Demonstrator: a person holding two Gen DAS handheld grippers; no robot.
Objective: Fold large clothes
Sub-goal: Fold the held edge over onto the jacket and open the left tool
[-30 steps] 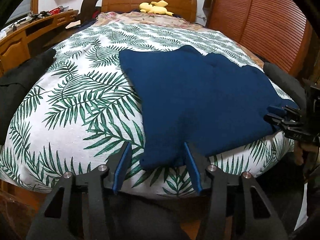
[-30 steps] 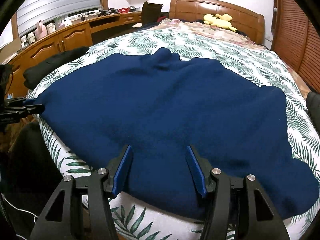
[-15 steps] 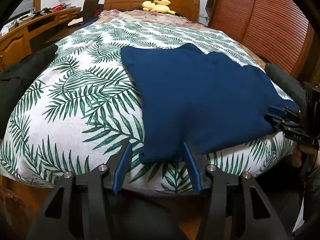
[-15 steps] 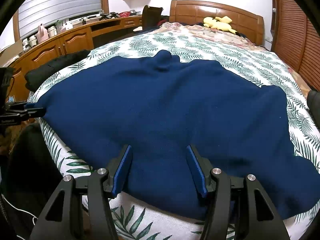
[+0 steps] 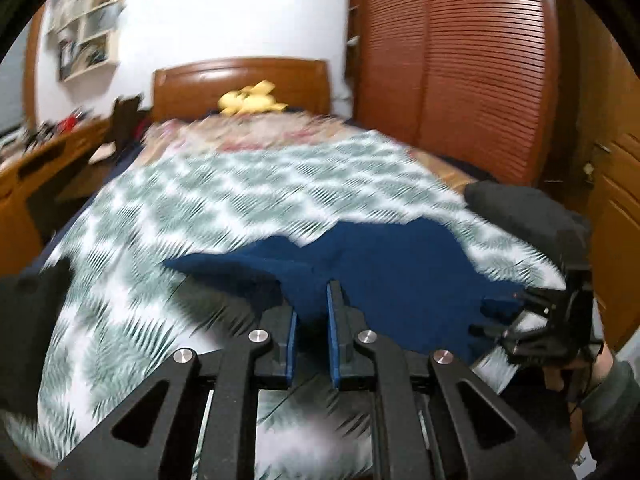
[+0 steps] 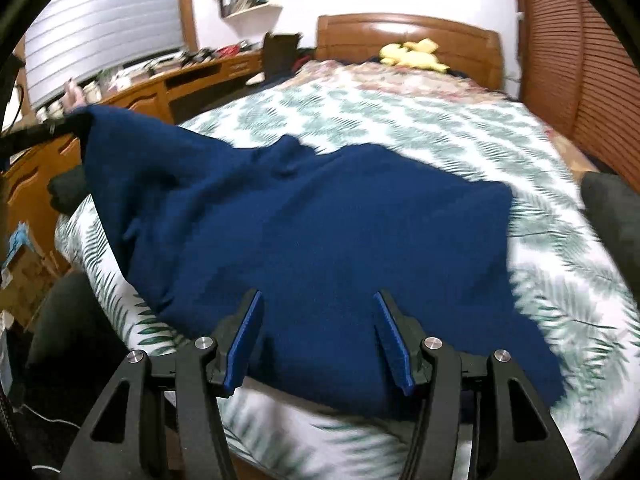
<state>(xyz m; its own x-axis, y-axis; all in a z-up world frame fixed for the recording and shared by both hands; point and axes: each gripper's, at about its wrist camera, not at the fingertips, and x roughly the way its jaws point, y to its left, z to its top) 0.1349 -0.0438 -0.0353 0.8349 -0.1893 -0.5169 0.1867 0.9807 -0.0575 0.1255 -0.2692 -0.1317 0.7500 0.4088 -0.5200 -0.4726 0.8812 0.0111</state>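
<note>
the garment (image 6: 320, 232) lies on the near part of the bed (image 6: 440, 120), its left corner raised off the cover. a plush toy (image 6: 412, 54) sits at the far end before the headboard (image 6: 408, 34). a desk (image 6: 168, 84) runs along the left, a wardrobe (image 5: 452, 56) along the right.

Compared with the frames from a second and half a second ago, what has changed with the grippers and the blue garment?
The left gripper has closed on the near corner of the blue garment and lifted it off the leaf-print bedspread, so that side now hangs raised. The right gripper stays open over the garment's near edge. The rest of the garment still lies flat, and the yellow plush toy is unmoved.
</note>
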